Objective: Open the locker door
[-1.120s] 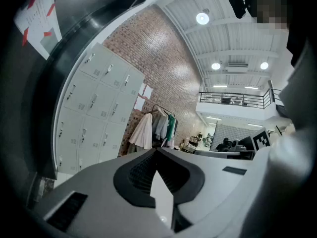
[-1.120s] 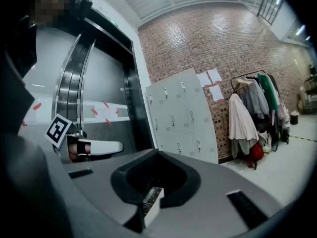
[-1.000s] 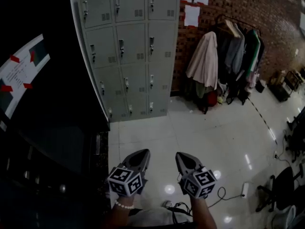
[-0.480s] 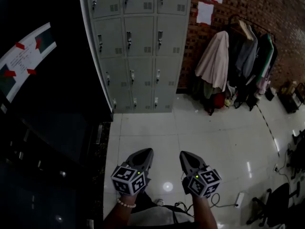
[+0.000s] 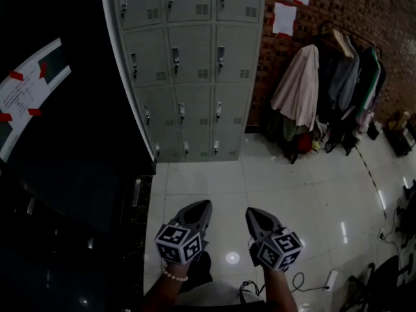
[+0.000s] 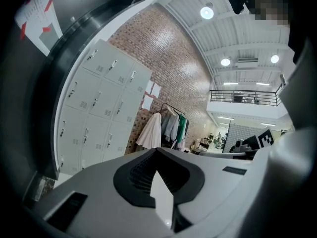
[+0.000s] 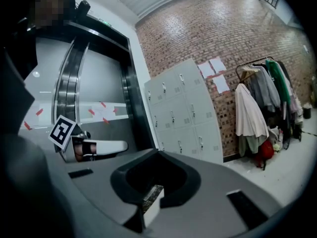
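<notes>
A bank of grey lockers (image 5: 195, 57) stands against the far wall, three columns wide, every door closed, each with a small handle. It also shows in the left gripper view as the lockers (image 6: 99, 113) and in the right gripper view as the lockers (image 7: 183, 118). My left gripper (image 5: 205, 204) and right gripper (image 5: 249, 212) hang side by side low over the white tiled floor, well short of the lockers. Both point forward with jaws together and nothing between them. The left gripper (image 6: 157, 150) and the right gripper (image 7: 157, 152) touch nothing.
A clothes rack (image 5: 325, 90) with coats stands right of the lockers against the brick wall, with paper sheets (image 5: 284, 18) stuck above it. A dark curved structure (image 5: 65, 174) with a red-taped white sign (image 5: 29, 90) fills the left. A power strip (image 5: 331, 279) and cable lie on the floor at right.
The view has moved closer to the lockers, which now sit larger and further right. Both grippers stay shut and side by side at the bottom.
</notes>
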`<state>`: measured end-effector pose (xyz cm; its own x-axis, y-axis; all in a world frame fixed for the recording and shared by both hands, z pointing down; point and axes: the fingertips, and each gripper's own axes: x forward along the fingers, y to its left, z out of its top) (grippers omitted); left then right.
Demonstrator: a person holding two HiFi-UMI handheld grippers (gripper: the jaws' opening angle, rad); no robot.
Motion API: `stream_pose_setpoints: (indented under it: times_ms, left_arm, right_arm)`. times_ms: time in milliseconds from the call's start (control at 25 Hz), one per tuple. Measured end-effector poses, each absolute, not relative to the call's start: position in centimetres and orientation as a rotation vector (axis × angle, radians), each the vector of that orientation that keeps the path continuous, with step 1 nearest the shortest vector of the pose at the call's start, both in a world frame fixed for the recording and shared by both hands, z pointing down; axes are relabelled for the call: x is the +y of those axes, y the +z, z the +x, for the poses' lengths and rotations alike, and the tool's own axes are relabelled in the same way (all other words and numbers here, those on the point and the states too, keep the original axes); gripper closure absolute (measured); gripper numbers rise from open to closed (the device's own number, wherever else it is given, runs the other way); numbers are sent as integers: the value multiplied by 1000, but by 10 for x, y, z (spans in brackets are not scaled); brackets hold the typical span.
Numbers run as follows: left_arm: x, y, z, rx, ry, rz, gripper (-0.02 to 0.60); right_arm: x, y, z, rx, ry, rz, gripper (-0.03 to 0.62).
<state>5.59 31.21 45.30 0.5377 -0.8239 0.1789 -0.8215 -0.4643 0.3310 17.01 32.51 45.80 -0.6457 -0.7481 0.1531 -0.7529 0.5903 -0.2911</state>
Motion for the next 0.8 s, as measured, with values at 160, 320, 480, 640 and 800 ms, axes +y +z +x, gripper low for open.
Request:
stream_pose_setpoints:
  times_ms: [160,320,480,640,800]
  left_arm:
    - [255,450,44,-1325,-19,2424,589]
    - [196,451,24,-1308,-15,2422,589]
    - [142,449,-1,-1288,10,2428,589]
    - [94,446,-24,-1283,3,2437,589]
    - [60,440,-41,-1253,7,2455,589]
  right_arm:
    - [270,460,157,-2781,519,1341,585]
    - [209,458,134,-2779,521,1347,585]
    - [154,453,105,-2771,510,1357,585]
    - [107,449,81,-2764,501,1371,585]
    - [72,443,59,-2763,483,1399,585]
